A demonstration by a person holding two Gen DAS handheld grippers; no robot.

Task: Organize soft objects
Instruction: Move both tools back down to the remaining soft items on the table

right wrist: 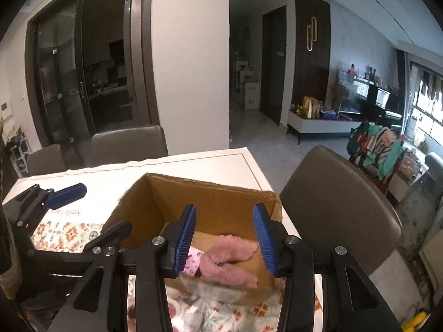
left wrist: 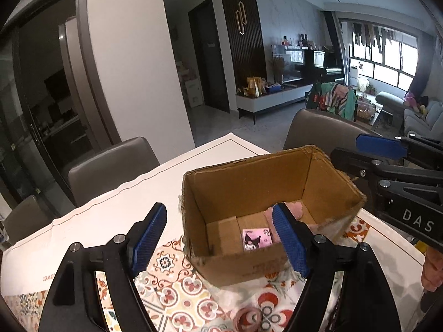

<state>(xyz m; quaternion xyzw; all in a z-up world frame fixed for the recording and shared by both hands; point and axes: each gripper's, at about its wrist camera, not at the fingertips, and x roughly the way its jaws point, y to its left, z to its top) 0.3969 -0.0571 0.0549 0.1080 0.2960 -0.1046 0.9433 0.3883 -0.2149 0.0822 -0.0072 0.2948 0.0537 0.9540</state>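
Now both grippers (left wrist: pixel 220 235) (right wrist: pixel 224 239) apart, above box (left wrist: pixel 249 182)

In my left view, my own right finger (left wrist: pixel 290 242) covers most of the pink fuzzy cloth (left wrist: pixel 296 210) in the cardboard box (left wrist: pixel 249 177). The print on the small pink packet (left wrist: pixel 256 238) is too small to read. At the bottom edge, pink bands (left wrist: pixel 247 318) are blurred and cut off. In my right view, something yellow (right wrist: pixel 415 321) is clipped at the lower right corner.
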